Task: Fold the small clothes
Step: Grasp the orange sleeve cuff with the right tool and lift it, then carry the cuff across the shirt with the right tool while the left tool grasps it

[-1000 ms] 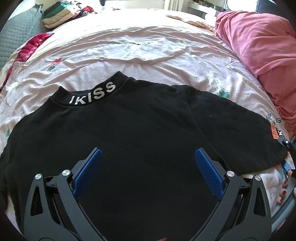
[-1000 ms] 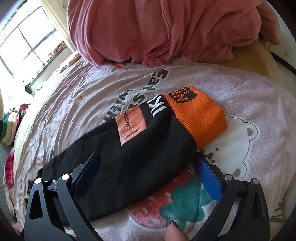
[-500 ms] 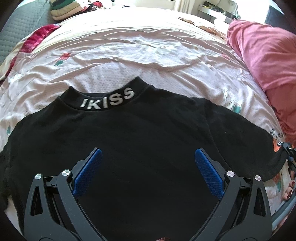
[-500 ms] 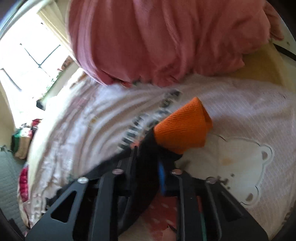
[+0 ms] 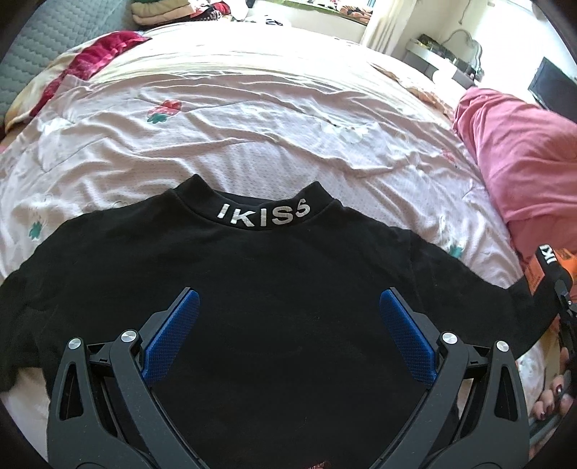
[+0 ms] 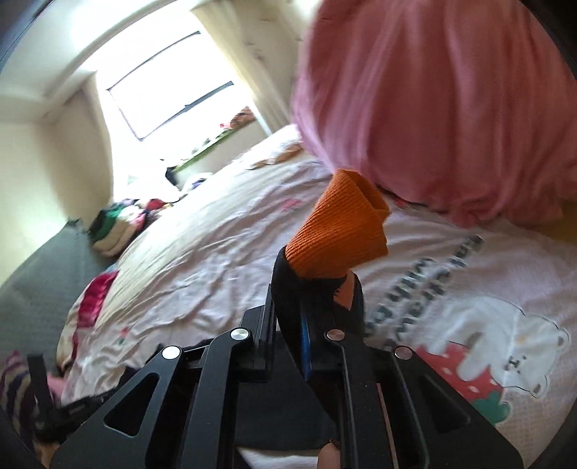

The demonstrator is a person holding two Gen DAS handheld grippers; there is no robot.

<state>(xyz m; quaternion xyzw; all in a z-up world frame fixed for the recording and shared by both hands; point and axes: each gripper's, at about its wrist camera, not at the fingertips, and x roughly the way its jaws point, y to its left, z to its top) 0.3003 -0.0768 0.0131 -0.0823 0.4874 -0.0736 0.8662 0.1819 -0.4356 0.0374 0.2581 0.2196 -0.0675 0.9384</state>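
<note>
Lifted off the sheet since a second ago, the sleeve (image 6: 317, 299) now stands up between the closed fingers of the right gripper (image 6: 306, 324), its orange cuff (image 6: 342, 234) sticking out above them at the middle of the right wrist frame. Earlier that sleeve lay flat with the right fingers spread to either side of it. Behind the cuff, a pink blanket (image 6: 450, 108) fills the upper right, blurred by motion, and a window (image 6: 169, 97) glows at upper left.

In the left wrist frame the left gripper (image 5: 288, 332) hovers with its blue pads (image 5: 173, 339) wide apart and nothing between them. Under it the black shirt (image 5: 270, 288) lies spread on the bed sheet (image 5: 252, 126), filling the lower half, its collar with the white letters IKISS at the centre. Compared with the earlier frame, the collar sits lower in the picture. At the right edge the sleeve rises off the sheet, held by the right gripper (image 5: 562, 299), though that corner is too cramped to show the grip clearly. A stack of clothes (image 5: 158, 14) sits at the top left.
</note>
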